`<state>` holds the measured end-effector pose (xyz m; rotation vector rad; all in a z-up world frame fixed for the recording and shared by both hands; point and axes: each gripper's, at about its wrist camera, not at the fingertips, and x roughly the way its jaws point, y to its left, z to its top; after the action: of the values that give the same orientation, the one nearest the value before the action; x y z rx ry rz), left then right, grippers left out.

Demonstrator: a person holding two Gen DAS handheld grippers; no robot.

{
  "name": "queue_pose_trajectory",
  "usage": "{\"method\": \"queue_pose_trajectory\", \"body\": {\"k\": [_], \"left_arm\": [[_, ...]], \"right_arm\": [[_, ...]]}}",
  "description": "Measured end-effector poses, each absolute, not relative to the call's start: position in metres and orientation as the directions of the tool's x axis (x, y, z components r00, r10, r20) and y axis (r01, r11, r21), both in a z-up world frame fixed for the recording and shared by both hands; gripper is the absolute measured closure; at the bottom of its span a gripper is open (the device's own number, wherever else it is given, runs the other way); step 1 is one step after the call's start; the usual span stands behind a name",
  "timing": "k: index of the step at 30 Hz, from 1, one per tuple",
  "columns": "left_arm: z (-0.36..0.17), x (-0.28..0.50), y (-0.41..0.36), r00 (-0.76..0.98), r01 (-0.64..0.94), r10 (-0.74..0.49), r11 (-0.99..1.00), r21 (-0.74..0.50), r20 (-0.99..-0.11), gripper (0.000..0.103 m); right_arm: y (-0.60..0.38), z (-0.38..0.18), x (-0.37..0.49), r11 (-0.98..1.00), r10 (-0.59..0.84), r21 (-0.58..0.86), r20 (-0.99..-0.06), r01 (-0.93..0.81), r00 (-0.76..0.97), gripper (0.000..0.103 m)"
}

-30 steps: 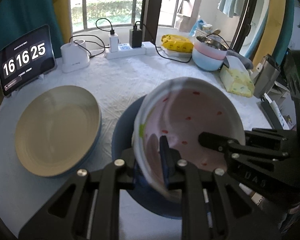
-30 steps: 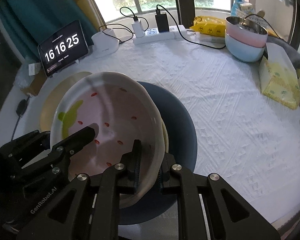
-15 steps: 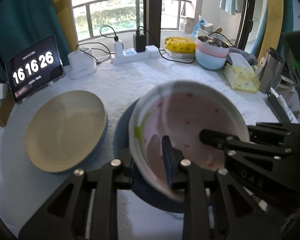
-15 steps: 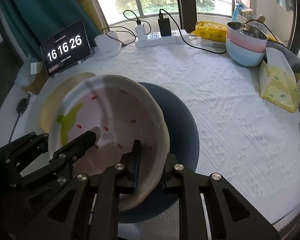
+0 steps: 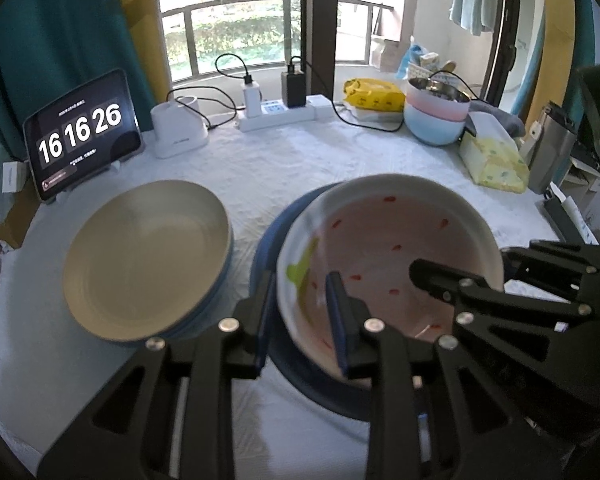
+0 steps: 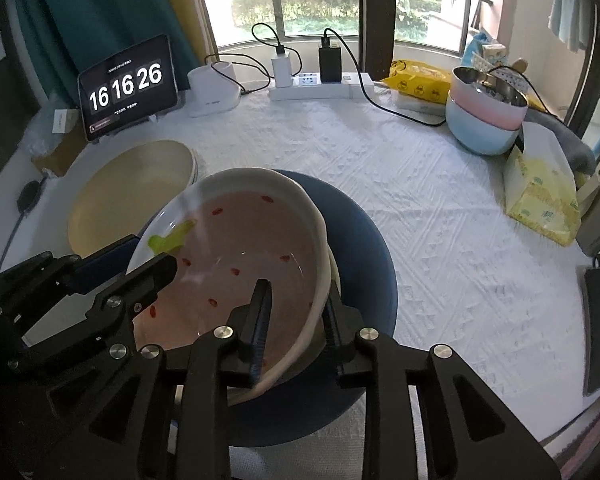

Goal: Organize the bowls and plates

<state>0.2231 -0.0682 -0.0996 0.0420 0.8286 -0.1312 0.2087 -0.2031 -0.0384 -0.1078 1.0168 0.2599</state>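
Observation:
A white bowl [image 5: 388, 248] [image 6: 240, 248] with a pink inside, red specks and a green mark rests on a dark blue plate [image 5: 268, 240] [image 6: 364, 248]. My left gripper [image 5: 300, 284] [image 6: 152, 254] straddles the bowl's left rim with a gap at the pads. My right gripper [image 6: 298, 292] [image 5: 460, 264] straddles the right rim. Its jaws are opening, with the rim between them but not pressed. To the left lies a beige plate [image 5: 148, 256] [image 6: 128, 200] with a blue plate edge showing beneath it.
Along the far side of the white cloth stand a tablet clock [image 5: 80, 132], a white charger [image 5: 178, 132], a power strip [image 5: 280, 112] with cables, and stacked pink and blue bowls [image 5: 436, 120]. A yellow tissue pack [image 5: 492, 160] lies at the right.
Both grippers pinched the bowl's rim before and now stand wider around it. The bowl has tipped from steeply tilted to nearly level on the blue plate.

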Motion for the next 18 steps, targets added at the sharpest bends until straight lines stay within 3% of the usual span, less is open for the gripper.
{"method": "queue_pose_trajectory", "body": {"k": [7, 13, 18], "left_arm": [[-0.099, 0.221, -0.066, 0.674, 0.126, -0.097, 0.992, -0.017, -0.733, 0.076], [-0.099, 0.221, -0.065, 0.670, 0.130, -0.102, 0.991, -0.019, -0.735, 0.076], [-0.096, 0.220, -0.062, 0.671, 0.129, -0.114, 0.991, -0.036, -0.733, 0.076]], "right_arm": [[-0.203, -0.036, 0.207, 0.964, 0.164, 0.033, -0.854, -0.265, 0.493, 0.070], [-0.204, -0.031, 0.203, 0.961, 0.147, -0.001, -0.844, -0.276, 0.516, 0.057], [-0.213, -0.023, 0.203, 0.963, 0.161, 0.011, -0.825, -0.270, 0.541, 0.056]]}}
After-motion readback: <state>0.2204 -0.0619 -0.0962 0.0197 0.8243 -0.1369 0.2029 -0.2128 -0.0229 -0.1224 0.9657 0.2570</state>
